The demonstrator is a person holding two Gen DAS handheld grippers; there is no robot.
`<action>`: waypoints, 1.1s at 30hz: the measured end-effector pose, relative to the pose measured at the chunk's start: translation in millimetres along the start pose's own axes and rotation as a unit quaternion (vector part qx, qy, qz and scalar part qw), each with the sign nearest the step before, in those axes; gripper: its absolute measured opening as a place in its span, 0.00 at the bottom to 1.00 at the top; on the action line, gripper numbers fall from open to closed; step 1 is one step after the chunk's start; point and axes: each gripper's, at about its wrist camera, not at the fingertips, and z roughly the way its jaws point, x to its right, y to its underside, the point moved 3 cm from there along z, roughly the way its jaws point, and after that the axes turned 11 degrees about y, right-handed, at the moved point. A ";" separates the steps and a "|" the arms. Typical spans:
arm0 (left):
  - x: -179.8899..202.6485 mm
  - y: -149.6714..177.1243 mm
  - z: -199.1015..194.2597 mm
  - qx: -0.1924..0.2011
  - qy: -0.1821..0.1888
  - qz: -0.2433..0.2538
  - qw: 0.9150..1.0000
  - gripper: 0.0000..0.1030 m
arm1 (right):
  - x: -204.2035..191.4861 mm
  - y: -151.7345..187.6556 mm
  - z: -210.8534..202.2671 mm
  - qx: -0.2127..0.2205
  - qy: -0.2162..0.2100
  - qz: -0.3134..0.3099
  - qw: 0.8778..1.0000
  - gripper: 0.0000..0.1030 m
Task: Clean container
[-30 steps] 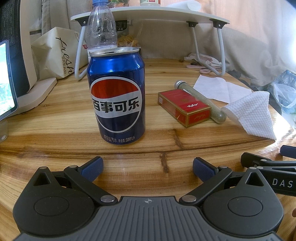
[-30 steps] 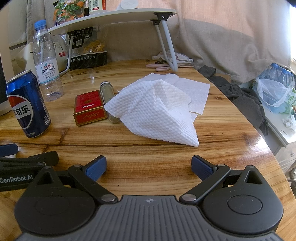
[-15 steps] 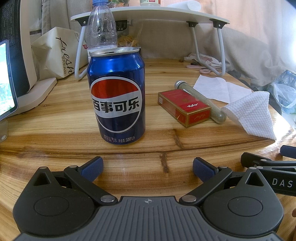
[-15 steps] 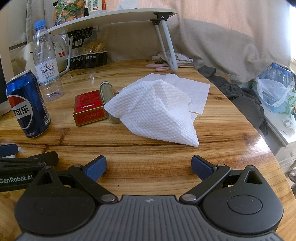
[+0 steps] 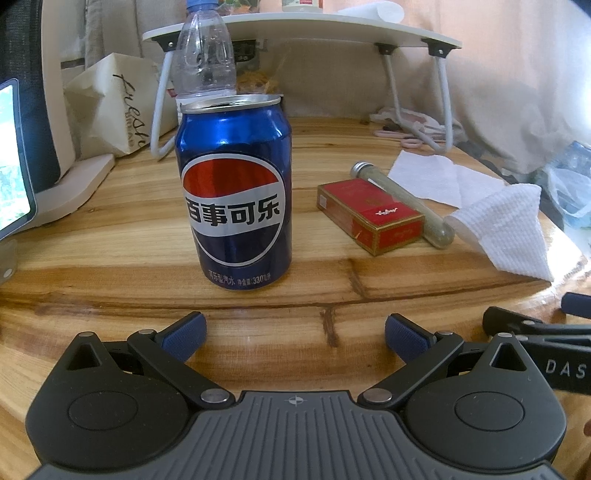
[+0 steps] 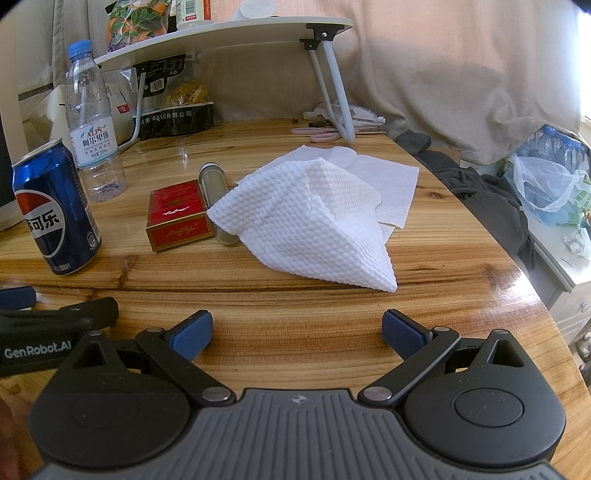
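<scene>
In the left wrist view we held the left gripper (image 5: 293, 338) low in the frame with its jaws spread wide and nothing between them, its blue pads (image 5: 183, 335) clear of the wooden table (image 5: 110, 266). Just above them, a little left of center, stood the blue cola can (image 5: 236, 192), upright, its top already opened (we could not see inside it). A clear water bottle (image 5: 205, 55) rose directly behind the can. To the right of center lay a red box (image 5: 369, 216), and touching its far side a glass tube (image 5: 402, 203) lay on its side, running toward the right. At the right edge of that view a white textured cloth (image 5: 506, 229) rested on the table, with a flat paper sheet (image 5: 428, 177) behind it.

In the right wrist view the right gripper (image 6: 297, 334) was likewise spread wide and empty, low in the frame. The cloth (image 6: 306, 221) sat heaped at the center, overlapping the tube's near end (image 6: 214, 181). The can (image 6: 55, 210) stood at the far left, well apart from the cloth. A white folding tray table (image 6: 221, 33) spanned the top of the frame.
</scene>
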 end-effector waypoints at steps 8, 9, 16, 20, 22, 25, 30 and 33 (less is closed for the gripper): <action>-16.9 -11.2 -31.8 0.054 -0.013 0.041 0.998 0.98 | 0.5 -1.7 -0.2 0.000 0.000 0.000 1.000 1.00; -20.6 -13.9 -34.1 0.054 -0.006 0.038 0.998 0.98 | 0.5 -1.5 -0.3 0.000 0.000 0.000 1.000 1.00; -37.2 -32.3 -26.0 0.069 -0.005 0.047 0.997 0.98 | 0.9 -2.0 -0.2 0.000 0.000 0.000 1.000 1.00; -34.1 -40.9 -22.7 0.098 -0.009 0.070 0.993 0.96 | 0.8 -2.2 -0.2 0.000 0.000 0.000 1.000 1.00; -33.4 -44.8 -22.8 0.112 -0.011 0.074 0.991 0.96 | 0.9 -2.3 -0.2 0.000 0.000 0.000 1.000 1.00; -35.2 -47.7 -17.5 0.120 -0.010 0.077 0.990 0.94 | 0.8 -2.6 -0.1 0.000 0.000 0.000 1.000 1.00; -44.1 -46.5 -4.1 0.111 -0.007 0.053 0.992 0.87 | 0.8 -2.9 -0.2 0.000 0.000 0.000 1.000 1.00; -44.6 -44.7 -4.2 0.114 -0.001 0.052 0.992 0.86 | 0.6 -2.9 -0.1 0.000 0.000 0.000 1.000 1.00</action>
